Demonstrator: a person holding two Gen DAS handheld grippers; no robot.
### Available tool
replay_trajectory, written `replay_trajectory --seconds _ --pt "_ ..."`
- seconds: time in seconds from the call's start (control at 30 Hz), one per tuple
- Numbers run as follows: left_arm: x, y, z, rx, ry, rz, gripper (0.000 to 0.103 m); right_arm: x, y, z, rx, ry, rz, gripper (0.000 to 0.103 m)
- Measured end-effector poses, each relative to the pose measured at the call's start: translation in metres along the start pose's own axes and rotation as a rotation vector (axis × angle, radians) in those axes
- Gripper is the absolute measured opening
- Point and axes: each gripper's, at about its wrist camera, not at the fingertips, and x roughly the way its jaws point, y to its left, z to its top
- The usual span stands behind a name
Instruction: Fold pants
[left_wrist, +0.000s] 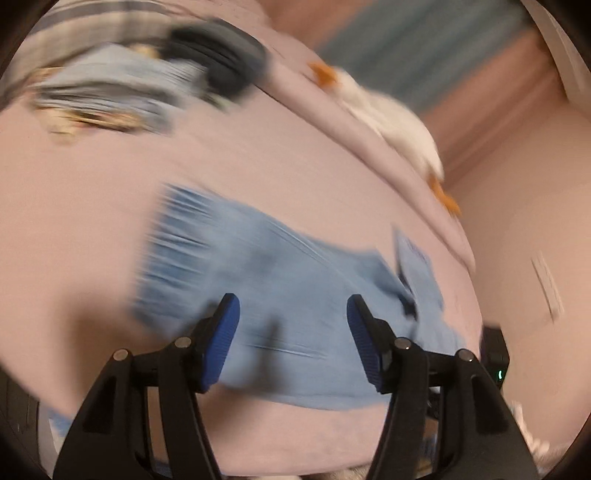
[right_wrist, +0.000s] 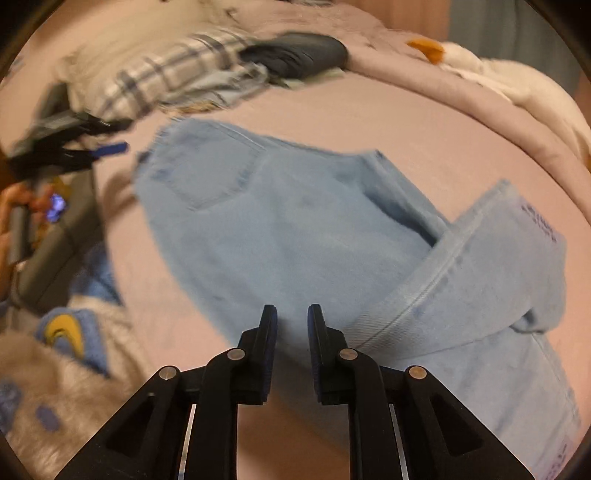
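Light blue jeans (right_wrist: 295, 229) lie on a pink bed sheet (right_wrist: 424, 125), waistband and back pocket toward the far left, one leg folded back across the other at the right. My right gripper (right_wrist: 292, 314) hovers just above the near edge of the jeans, jaws slightly apart and empty. My left gripper (left_wrist: 293, 306) is wide open and empty above the jeans (left_wrist: 266, 295); this view is blurred. The left gripper also shows in the right wrist view (right_wrist: 110, 147) at the far left, beside the waistband.
A pile of clothes, a plaid piece (right_wrist: 166, 77) and a dark piece (right_wrist: 299, 51), lies at the bed's far side. A white plush toy with orange parts (right_wrist: 480, 66) lies at the far right. A furry blanket (right_wrist: 55, 369) lies near left.
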Motion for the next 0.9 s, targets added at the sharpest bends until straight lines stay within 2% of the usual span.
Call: replay_trajectory --seconds 0.03,0.1,0.17,0.2,0.3,0.33,0.37,0.43,0.47,0.53,0.63,0.73,0.8,0.83,0.9 --pt "0.014 -0.012 -0.004 0.034 0.037 -0.018 0.060 0.012 -0.001 -0.001 0.016 0.040 0.012 0.015" --pt "0.037 -0.031 -0.012 0.093 0.096 -0.040 0.059 0.011 -0.003 -0.003 0.036 0.013 0.038 0.015" --pt "0.054 -0.046 -0.017 0.137 0.136 -0.065 0.059 0.002 -0.017 -0.003 0.107 -0.002 0.122 0.015" --pt "0.062 -0.053 -0.019 0.153 0.156 -0.080 0.059 -0.005 -0.027 -0.004 0.142 -0.023 0.150 0.015" --pt "0.087 -0.076 -0.028 0.223 0.236 -0.122 0.059 -0.034 -0.066 -0.006 0.274 -0.123 0.165 0.016" --pt "0.093 -0.084 -0.030 0.242 0.252 -0.131 0.059 -0.044 -0.084 -0.004 0.336 -0.161 0.155 0.018" --pt "0.099 -0.091 -0.034 0.260 0.269 -0.146 0.059 -0.050 -0.093 -0.004 0.377 -0.180 0.137 0.024" --pt "0.112 -0.105 -0.041 0.285 0.310 -0.192 0.059 -0.053 -0.125 0.009 0.476 -0.185 0.023 0.035" --pt "0.119 -0.111 -0.045 0.291 0.335 -0.217 0.059 -0.050 -0.133 0.017 0.500 -0.174 -0.015 0.036" --pt "0.128 -0.121 -0.053 0.306 0.366 -0.239 0.059 -0.038 -0.154 0.037 0.548 -0.140 -0.036 0.036" --pt "0.139 -0.134 -0.065 0.358 0.396 -0.233 0.058 -0.010 -0.184 0.070 0.651 -0.091 -0.001 0.036" --pt "0.149 -0.146 -0.074 0.407 0.414 -0.227 0.058 0.014 -0.203 0.101 0.705 -0.047 -0.050 0.036" --pt "0.155 -0.152 -0.081 0.441 0.417 -0.211 0.058 0.030 -0.207 0.108 0.714 -0.007 -0.100 0.036" --pt "0.157 -0.154 -0.082 0.452 0.412 -0.200 0.053 0.039 -0.209 0.112 0.715 0.025 -0.144 0.036" --pt "0.162 -0.159 -0.084 0.474 0.407 -0.186 0.042 0.050 -0.207 0.112 0.711 0.073 -0.176 0.036"
